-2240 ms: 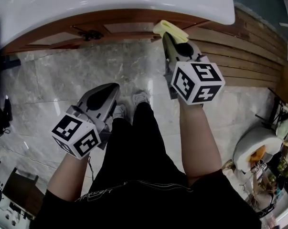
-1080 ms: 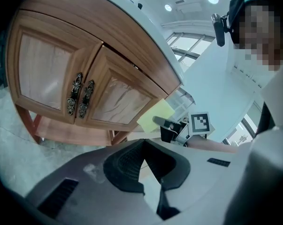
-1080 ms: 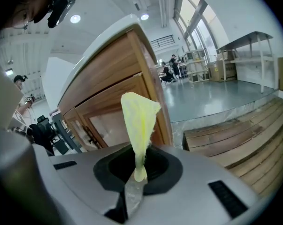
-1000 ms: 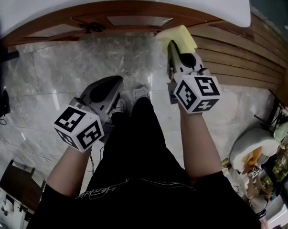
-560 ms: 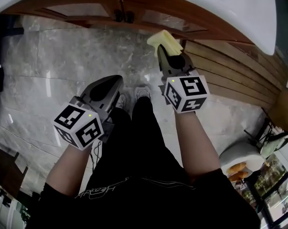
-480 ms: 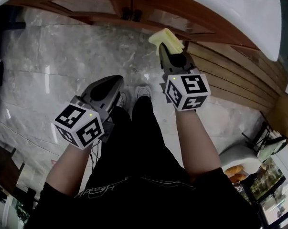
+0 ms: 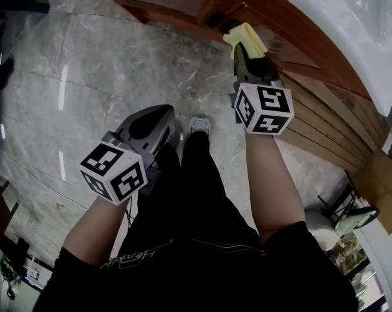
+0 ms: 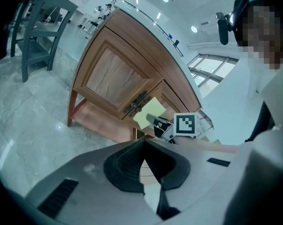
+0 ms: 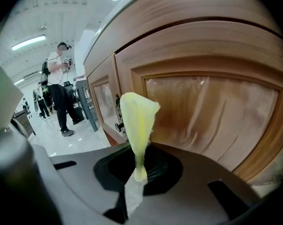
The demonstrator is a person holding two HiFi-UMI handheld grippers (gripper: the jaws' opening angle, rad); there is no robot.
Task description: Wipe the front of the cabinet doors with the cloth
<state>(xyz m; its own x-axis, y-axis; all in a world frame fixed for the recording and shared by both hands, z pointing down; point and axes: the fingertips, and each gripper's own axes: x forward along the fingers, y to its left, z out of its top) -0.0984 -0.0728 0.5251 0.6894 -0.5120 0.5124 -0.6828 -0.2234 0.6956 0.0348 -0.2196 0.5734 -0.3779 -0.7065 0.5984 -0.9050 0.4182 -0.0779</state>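
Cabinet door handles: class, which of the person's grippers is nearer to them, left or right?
Right. The right gripper, holding the yellow cloth, is up at the doors beside the handles; the left gripper hangs back over the floor, clear of them.

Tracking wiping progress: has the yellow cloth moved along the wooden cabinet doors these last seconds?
Yes: the yellow cloth slid left, from well right of the dark door handles to beside them.
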